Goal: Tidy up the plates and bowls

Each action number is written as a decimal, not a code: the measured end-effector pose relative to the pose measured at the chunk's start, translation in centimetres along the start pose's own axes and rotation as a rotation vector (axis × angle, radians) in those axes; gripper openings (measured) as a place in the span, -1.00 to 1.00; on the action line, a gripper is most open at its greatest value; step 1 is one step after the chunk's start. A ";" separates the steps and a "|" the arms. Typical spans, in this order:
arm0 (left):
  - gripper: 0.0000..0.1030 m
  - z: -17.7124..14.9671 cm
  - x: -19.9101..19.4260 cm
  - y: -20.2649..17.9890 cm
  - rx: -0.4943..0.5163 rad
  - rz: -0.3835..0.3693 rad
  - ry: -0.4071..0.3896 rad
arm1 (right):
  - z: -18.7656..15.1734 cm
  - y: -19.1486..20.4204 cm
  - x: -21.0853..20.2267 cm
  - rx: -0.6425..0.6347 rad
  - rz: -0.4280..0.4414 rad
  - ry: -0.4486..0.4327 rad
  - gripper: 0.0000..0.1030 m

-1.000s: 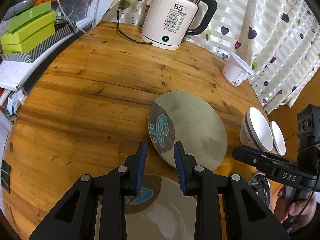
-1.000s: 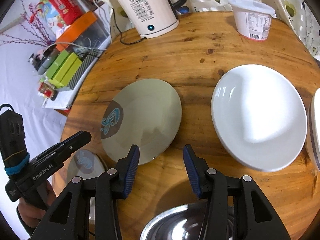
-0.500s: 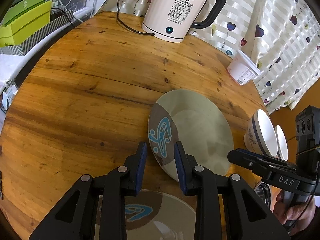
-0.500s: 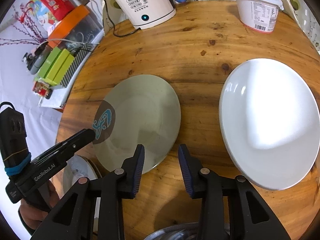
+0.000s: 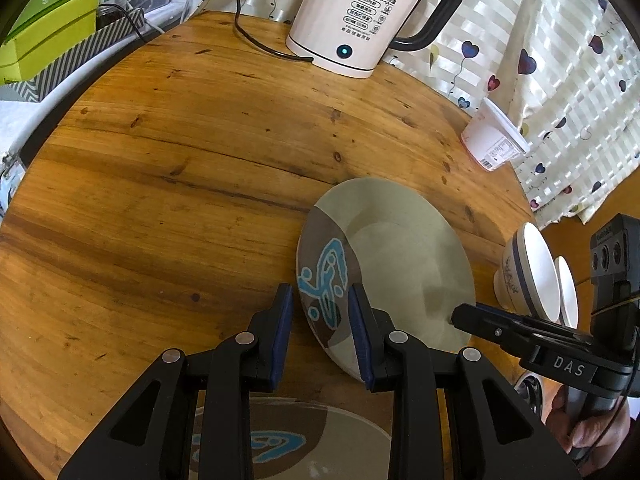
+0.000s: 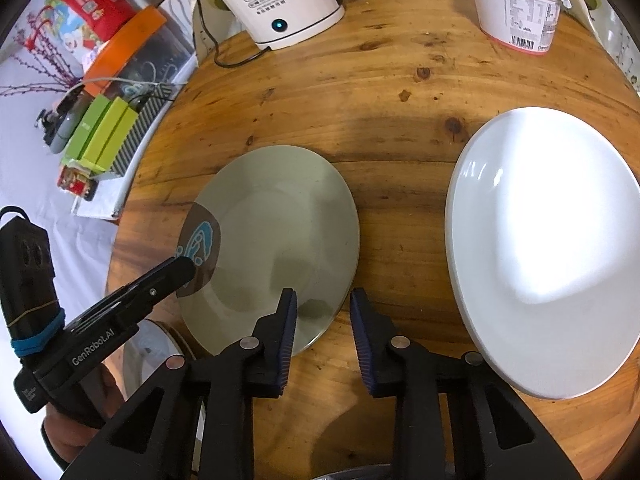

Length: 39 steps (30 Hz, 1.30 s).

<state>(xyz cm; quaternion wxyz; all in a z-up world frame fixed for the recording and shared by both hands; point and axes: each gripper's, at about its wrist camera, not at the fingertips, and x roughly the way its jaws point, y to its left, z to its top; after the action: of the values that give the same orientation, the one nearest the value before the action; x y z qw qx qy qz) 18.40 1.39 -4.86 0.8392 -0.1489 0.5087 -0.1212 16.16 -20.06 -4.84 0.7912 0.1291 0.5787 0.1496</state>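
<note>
A grey-green plate [image 5: 400, 248] with a brown patch and a blue drawing lies flat on the round wooden table [image 5: 180, 160]. My left gripper [image 5: 319, 292] straddles its patterned rim, one finger on the bare wood and one over the plate, pads apart from the rim. In the right wrist view the same plate [image 6: 280, 208] has its near right rim between the fingers of my right gripper [image 6: 323, 294]. Those jaws are closing, and a gap to the rim still shows. A second patterned plate [image 5: 288, 440] lies under my left gripper.
A large white plate [image 6: 552, 248] lies right of the grey one. Two nested white bowls [image 5: 528, 272] and a steel bowl [image 5: 530, 390] sit at the table's right edge. A kettle [image 5: 352, 20] with its cord and a yogurt tub [image 5: 492, 144] stand at the back.
Both grippers have come forward and down onto the grey-green plate's opposite rims. The right gripper's jaws have narrowed. The left jaws keep the same gap.
</note>
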 end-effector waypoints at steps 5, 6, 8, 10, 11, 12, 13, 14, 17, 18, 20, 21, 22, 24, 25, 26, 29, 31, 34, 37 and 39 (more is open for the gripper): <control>-0.43 0.1 0.1 -0.2 0.006 -0.005 -0.004 | 0.1 -0.1 0.1 0.004 -0.002 -0.002 -0.56; -0.43 0.1 0.1 -0.2 0.007 -0.005 -0.006 | 0.1 -0.1 0.1 0.004 -0.002 -0.002 -0.56; -0.43 0.0 0.1 -0.2 0.013 -0.003 -0.007 | 0.1 -0.1 0.1 0.003 -0.003 -0.004 -0.56; -0.43 0.0 0.1 -0.3 0.019 -0.001 -0.009 | 0.0 -0.1 0.1 0.000 -0.005 -0.008 -0.56; -0.43 0.0 0.0 -0.3 0.021 -0.001 -0.010 | 0.0 -0.1 0.1 -0.001 -0.006 -0.009 -0.56; -0.43 0.0 0.0 -0.3 0.022 -0.002 -0.011 | 0.0 -0.1 0.1 -0.001 -0.006 -0.009 -0.56; -0.43 -0.1 -0.1 -0.3 0.024 -0.003 -0.012 | 0.0 -0.1 0.1 -0.002 -0.005 -0.008 -0.56; -0.43 -0.1 -0.1 -0.3 0.025 -0.002 -0.013 | 0.1 -0.1 0.1 -0.003 -0.005 -0.008 -0.56; -0.43 -0.2 -0.2 -0.2 0.026 -0.002 -0.021 | 0.1 0.0 0.0 -0.006 -0.002 -0.013 -0.56; -0.43 -0.3 -0.3 -0.2 0.026 -0.002 -0.022 | 0.1 0.0 0.0 -0.006 0.000 -0.014 -0.56; -0.43 -0.3 -0.4 -0.2 0.026 -0.003 -0.025 | 0.0 0.2 -0.1 -0.010 0.002 -0.018 -0.56; -0.43 -0.3 -0.5 -0.2 0.027 -0.002 -0.028 | 0.0 0.2 -0.2 -0.011 0.003 -0.020 -0.56; -0.43 -0.3 -0.6 -0.2 0.028 -0.001 -0.031 | 0.0 0.3 -0.3 -0.015 0.004 -0.024 -0.56; -0.43 -0.4 -0.8 -0.3 0.030 0.000 -0.037 | 0.0 0.5 -0.5 -0.023 0.001 -0.032 -0.56; -0.43 -0.4 -0.9 -0.3 0.031 0.001 -0.039 | -0.1 0.5 -0.6 -0.025 0.000 -0.034 -0.56; -0.43 -0.4 -1.0 -0.3 0.032 0.002 -0.042 | -0.1 0.6 -0.6 -0.026 0.001 -0.035 -0.56; -0.43 -0.6 -1.3 -0.4 0.034 0.004 -0.048 | -0.2 0.6 -0.7 -0.027 0.003 -0.038 -0.56; -0.43 -0.7 -1.5 -0.4 0.033 0.005 -0.051 | -0.3 0.7 -0.7 -0.029 0.004 -0.040 -0.56; -0.43 -0.9 -1.9 -0.4 0.030 0.008 -0.058 | -0.4 1.0 -1.0 -0.035 0.008 -0.044 -0.56; -0.43 -1.0 -2.5 -0.4 0.027 0.011 -0.066 | -0.5 1.3 -1.3 -0.044 0.012 -0.052 -0.56; -0.43 -1.1 -2.9 -0.4 0.028 0.012 -0.073 | -0.6 1.6 -1.5 -0.049 0.014 -0.057 -0.56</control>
<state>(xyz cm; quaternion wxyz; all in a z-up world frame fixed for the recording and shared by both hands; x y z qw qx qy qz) 16.05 1.92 -2.83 0.8600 -0.1383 0.4770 -0.1176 15.04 -19.21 -3.06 0.8092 0.1178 0.5513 0.1657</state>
